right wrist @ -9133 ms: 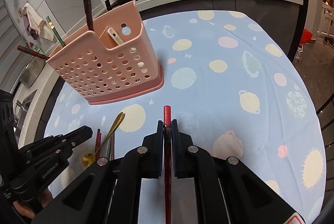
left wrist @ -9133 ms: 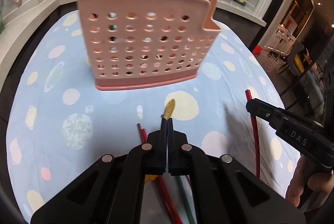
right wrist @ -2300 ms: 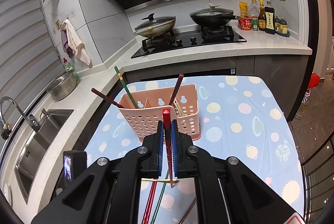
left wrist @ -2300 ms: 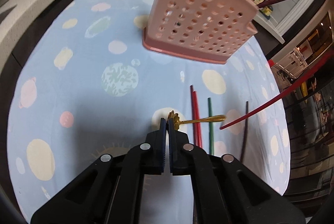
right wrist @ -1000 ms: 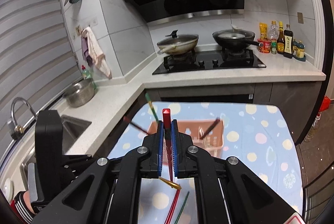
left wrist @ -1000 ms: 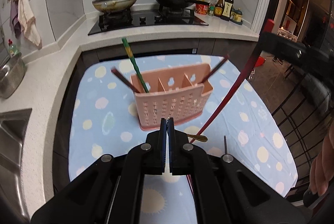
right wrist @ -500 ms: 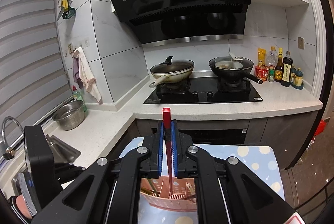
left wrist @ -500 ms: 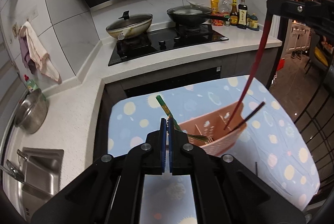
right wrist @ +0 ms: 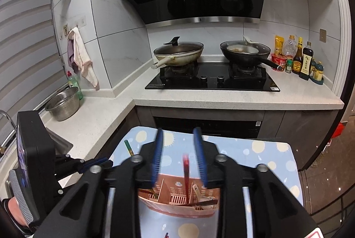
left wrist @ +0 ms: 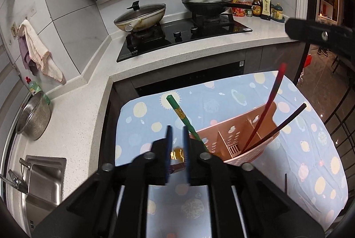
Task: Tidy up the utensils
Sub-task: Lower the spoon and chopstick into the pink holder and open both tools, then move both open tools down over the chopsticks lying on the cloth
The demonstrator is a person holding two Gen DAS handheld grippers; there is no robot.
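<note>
The pink perforated utensil holder (left wrist: pixel 235 138) stands on the spotted blue tablecloth (left wrist: pixel 310 149). A red chopstick (left wrist: pixel 268 104), a dark chopstick (left wrist: pixel 286 120) and a green chopstick (left wrist: pixel 180 116) lean in its compartments. My left gripper (left wrist: pixel 176 147) is open above the holder's left end, with a golden spoon (left wrist: pixel 177 153) dropping between its pads. My right gripper (right wrist: pixel 178 149) is open above the holder (right wrist: pixel 177 195); the red chopstick (right wrist: pixel 186 173) stands free in a compartment below it. A white spoon (right wrist: pixel 196 190) also rests inside.
A dark chopstick (left wrist: pixel 285 182) lies on the cloth at the right. Behind are the counter (right wrist: pixel 221 96), the stove with two pans (right wrist: pixel 177 53), sauce bottles (right wrist: pixel 299 58), a steel colander (left wrist: pixel 33 116) and a sink (left wrist: pixel 42 180) at the left.
Both grippers have opened. The red chopstick left my right gripper and stands in the holder. The golden spoon left my left gripper over the holder's left end.
</note>
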